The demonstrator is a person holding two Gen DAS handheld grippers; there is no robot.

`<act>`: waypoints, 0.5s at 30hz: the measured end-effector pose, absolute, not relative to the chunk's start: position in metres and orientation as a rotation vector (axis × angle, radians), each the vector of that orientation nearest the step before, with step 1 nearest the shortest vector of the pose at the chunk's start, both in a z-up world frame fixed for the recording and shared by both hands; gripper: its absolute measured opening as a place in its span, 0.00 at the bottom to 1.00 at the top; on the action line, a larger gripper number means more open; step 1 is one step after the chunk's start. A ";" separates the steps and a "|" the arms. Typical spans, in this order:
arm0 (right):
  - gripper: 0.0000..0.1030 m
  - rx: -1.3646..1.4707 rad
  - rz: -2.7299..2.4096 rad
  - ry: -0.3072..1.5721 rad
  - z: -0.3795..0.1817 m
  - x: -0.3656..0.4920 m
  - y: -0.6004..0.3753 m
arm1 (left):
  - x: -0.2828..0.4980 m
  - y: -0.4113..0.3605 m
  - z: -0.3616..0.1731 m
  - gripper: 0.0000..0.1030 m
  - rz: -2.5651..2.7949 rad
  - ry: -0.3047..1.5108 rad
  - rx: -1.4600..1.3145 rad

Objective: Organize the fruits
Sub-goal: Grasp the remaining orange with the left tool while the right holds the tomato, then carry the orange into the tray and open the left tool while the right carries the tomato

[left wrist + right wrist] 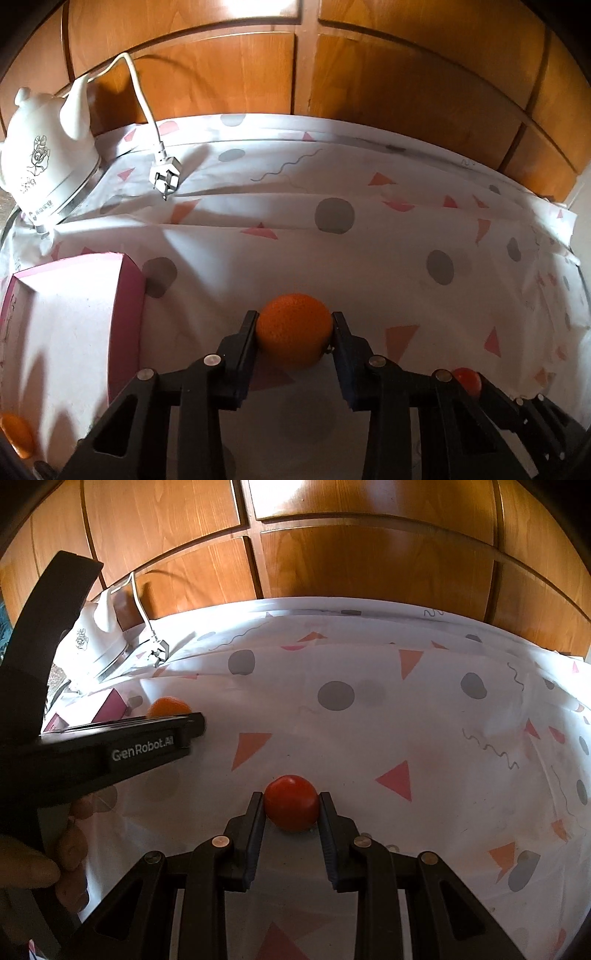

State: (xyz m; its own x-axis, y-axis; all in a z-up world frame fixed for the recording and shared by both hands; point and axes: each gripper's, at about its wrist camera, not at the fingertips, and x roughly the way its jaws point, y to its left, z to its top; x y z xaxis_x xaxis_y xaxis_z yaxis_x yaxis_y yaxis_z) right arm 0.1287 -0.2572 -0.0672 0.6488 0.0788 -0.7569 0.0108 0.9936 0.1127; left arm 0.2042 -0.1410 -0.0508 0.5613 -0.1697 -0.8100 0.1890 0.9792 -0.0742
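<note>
Only the left wrist view looks into the pink box [125,325], left of the fingers, where a second orange [16,435] lies in its near corner. The left gripper [294,332] has its fingers closed against an orange [293,328] on the tablecloth [369,240]. The right gripper [291,808] clamps a tomato [291,801] between narrow fingers.

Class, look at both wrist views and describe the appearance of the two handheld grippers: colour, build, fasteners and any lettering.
Both are matte black plastic. The left gripper and the right gripper each have two flat, straight fingers on angular linkage arms with triangular cut-outs, joined by round metal pivot pins. In the right wrist view the left gripper's side carries white lettering, "GenRobot.AI", on a raised plate. No cables or sleeves show.
</note>
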 end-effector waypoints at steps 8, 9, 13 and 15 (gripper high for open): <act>0.28 0.093 0.046 0.871 -0.066 0.125 -0.248 | 0.172 -0.137 -0.052 0.36 -0.220 0.935 0.029; 0.28 0.095 0.046 0.872 -0.066 0.123 -0.247 | 0.165 -0.136 -0.052 0.36 -0.221 0.930 0.038; 0.28 0.084 0.040 0.876 -0.067 0.118 -0.245 | 0.148 -0.132 -0.052 0.36 -0.220 0.920 0.030; 0.28 0.071 0.037 0.875 -0.066 0.115 -0.243 | 0.143 -0.129 -0.051 0.36 -0.211 0.916 0.019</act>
